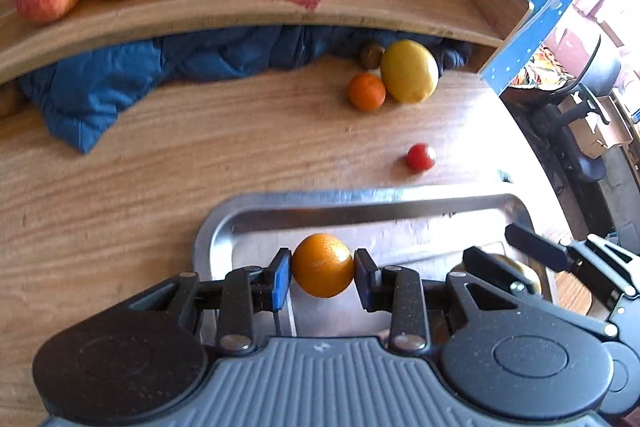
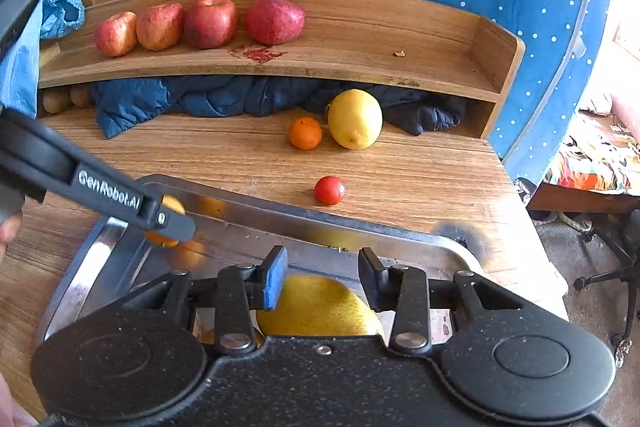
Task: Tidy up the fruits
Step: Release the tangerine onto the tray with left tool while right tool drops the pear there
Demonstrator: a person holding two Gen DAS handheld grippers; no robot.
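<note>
L gripper [image 1: 323, 269] fingers pinch mandarin [image 1: 322, 264] over steel tray [image 1: 400, 201] | R gripper [image 2: 323, 277] fingers spread above yellow fruit [image 2: 320, 309] in tray | tip: lower mandarin to tray floor, clear of R gripper, then release

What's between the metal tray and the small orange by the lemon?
Only a small red fruit on bare table, between tray and small orange; right wrist view.

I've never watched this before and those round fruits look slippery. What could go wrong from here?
1. The orange is pinched only at its sides by the left gripper above the metal tray; it might slip and roll.
2. The right gripper hovers open over a yellow fruit close by, so the two tools might bump.
3. The small red fruit lies loose on the table and may roll away.
</note>
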